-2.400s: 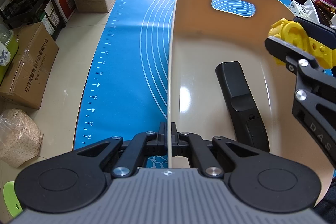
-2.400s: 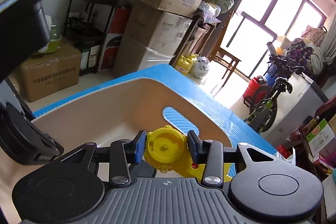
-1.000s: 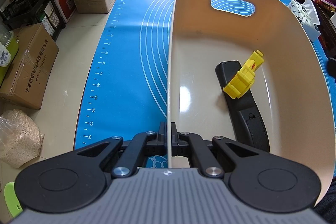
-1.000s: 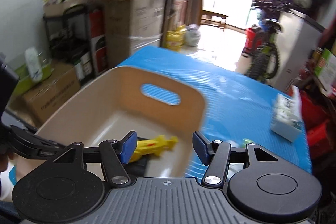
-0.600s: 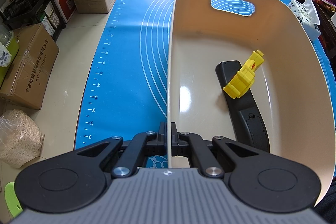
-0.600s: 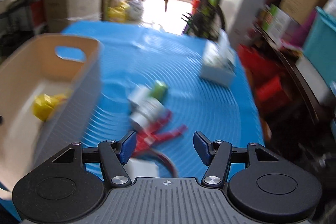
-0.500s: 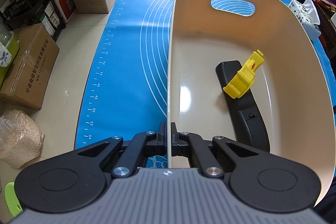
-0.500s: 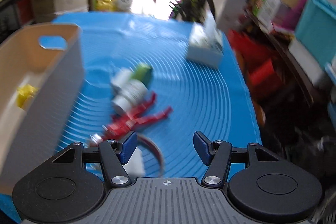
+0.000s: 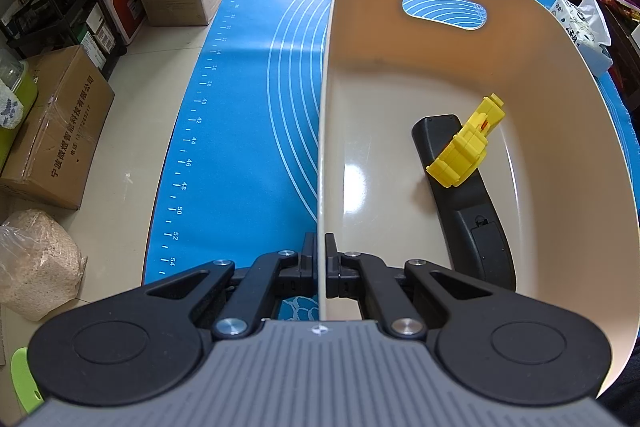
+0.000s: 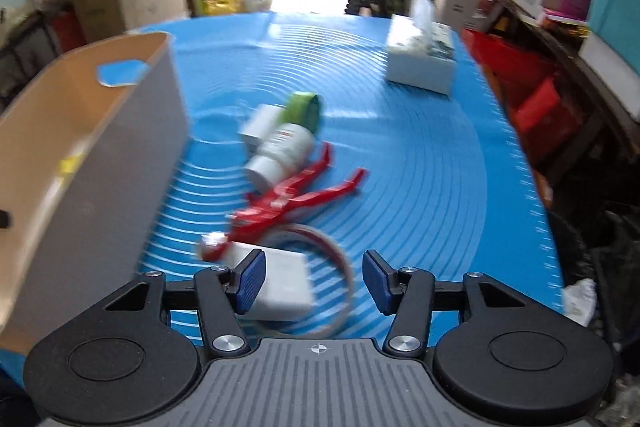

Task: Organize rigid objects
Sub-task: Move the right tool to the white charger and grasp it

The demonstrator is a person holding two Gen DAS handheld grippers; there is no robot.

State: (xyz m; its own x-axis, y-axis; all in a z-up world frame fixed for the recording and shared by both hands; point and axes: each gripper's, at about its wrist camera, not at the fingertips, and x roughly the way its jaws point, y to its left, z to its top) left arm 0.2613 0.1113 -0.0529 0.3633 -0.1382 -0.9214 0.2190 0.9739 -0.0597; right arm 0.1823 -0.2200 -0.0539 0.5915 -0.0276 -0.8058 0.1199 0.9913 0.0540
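Left gripper point(image 9: 320, 269) is sitting clamped on the thin left wall of the beige plastic bin point(image 9: 576, 155), jaws pinched tight on the rim at the bin's near end. The bin is resting on the blue silicone mat point(image 9: 248, 115) with white rings and ruler marks, along the mat's left side. Inside the bin, a black plastic remote-like bar point(image 9: 480, 227) is lying lengthwise on the floor toward the right wall, and a yellow block toy point(image 9: 466, 147) is lying across its far end, touching it. An oval handle cutout is showing in the bin's far wall.

Right wrist view, blurred: the bin's grey outer wall is sitting at the mat's left side. Right of it, near the mat's middle, a white cylindrical bottle with a green cap point(image 10: 286, 143) is lying on its side, just beside a small white box point(image 10: 258, 125). Red plastic pliers-like tool point(image 10: 294, 197) is lying just below the bottle, touching it or nearly so. A thin ring band point(image 10: 340, 267) is curving under the tool. A flat white rectangular block point(image 10: 284, 285) is sitting at the mat's near edge. Right gripper point(image 10: 314, 281) is hovering over that block, jaws apart and just having been closing a bit, the block partly between them, left pad beside its edge, no squeeze visible. White tissue box point(image 10: 420, 63) is sitting at the mat's far right corner.
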